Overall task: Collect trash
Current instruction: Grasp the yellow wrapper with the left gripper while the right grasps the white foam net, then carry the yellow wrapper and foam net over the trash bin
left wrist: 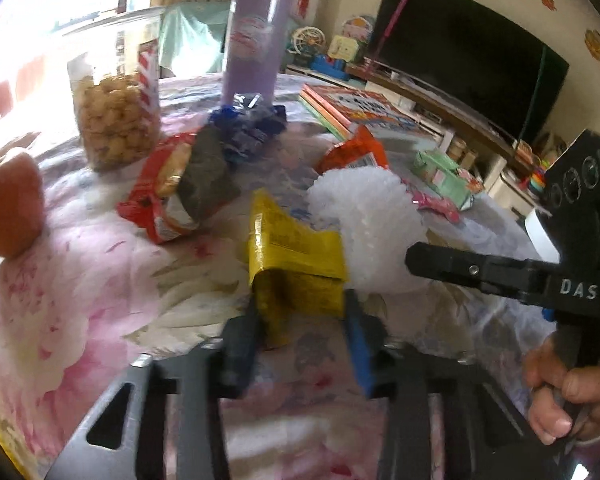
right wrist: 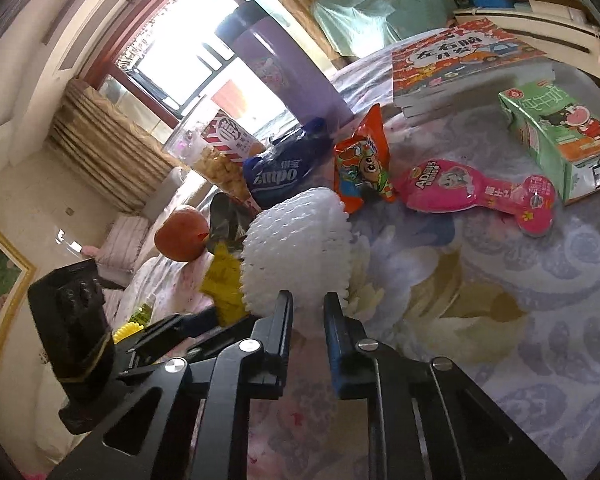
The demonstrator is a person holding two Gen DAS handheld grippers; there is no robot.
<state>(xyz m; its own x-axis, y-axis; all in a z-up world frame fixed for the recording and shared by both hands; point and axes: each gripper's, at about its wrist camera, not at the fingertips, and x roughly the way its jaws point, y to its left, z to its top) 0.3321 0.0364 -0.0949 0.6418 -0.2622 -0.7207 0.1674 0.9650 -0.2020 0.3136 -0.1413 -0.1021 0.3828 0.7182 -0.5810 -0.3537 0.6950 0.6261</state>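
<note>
The clear plastic jar (left wrist: 114, 120) at 10 o'clock holds round puffed snacks (left wrist: 112, 124). The left gripper (left wrist: 300, 320) fingers clamp the yellow crumpled wrapper (left wrist: 296, 256); the right gripper (right wrist: 308, 304) fingers stand apart at the white foam net (right wrist: 296, 256).

The yellow wrapper (left wrist: 296, 264) has its lower end hidden between the left tongs (left wrist: 300, 316), whose blue pads (left wrist: 360, 356) are blurred. In the right wrist view, the white foam net (right wrist: 296, 248) covers most of that wrapper and part of the black packet (right wrist: 224, 216) behind it. The apple (left wrist: 8, 208) is cut off by the left wrist view's edge. Print on the red snack bag (left wrist: 164, 192) is too blurred to read.
</note>
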